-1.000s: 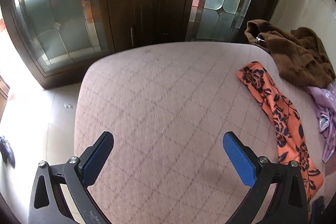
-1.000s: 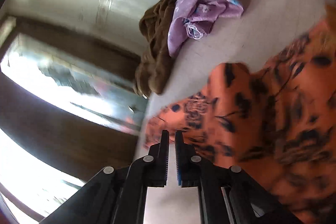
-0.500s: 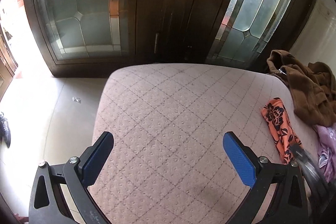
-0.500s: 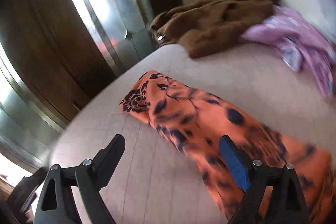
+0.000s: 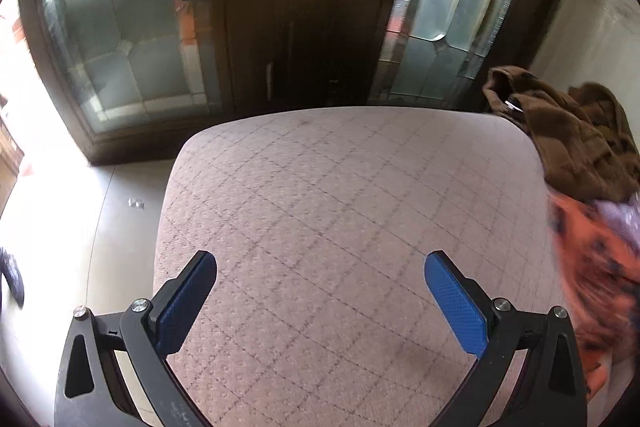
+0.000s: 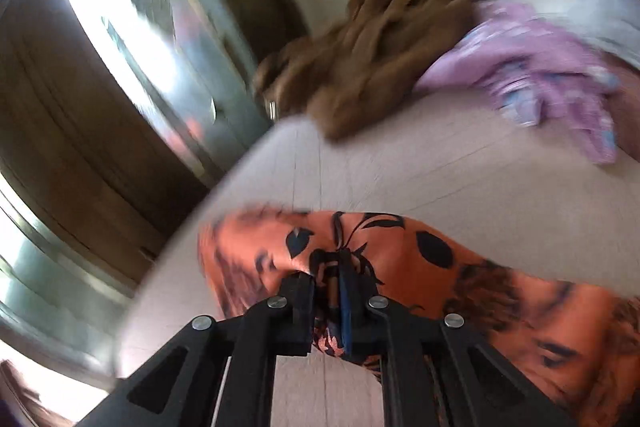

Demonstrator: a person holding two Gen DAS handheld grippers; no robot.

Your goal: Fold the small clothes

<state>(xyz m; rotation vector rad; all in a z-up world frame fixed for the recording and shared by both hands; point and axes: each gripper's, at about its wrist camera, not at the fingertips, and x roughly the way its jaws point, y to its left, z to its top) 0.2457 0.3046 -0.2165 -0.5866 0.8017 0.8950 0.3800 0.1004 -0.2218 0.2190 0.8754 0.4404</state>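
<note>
No readable text, labels, brands, numbers or signs in either of my wrist views. Faint pale marks on black frame of my left gripper (image 5: 320, 291), bottom edge, too small and cut off to read. Right wrist view motion-blurred; nothing legible there.
</note>
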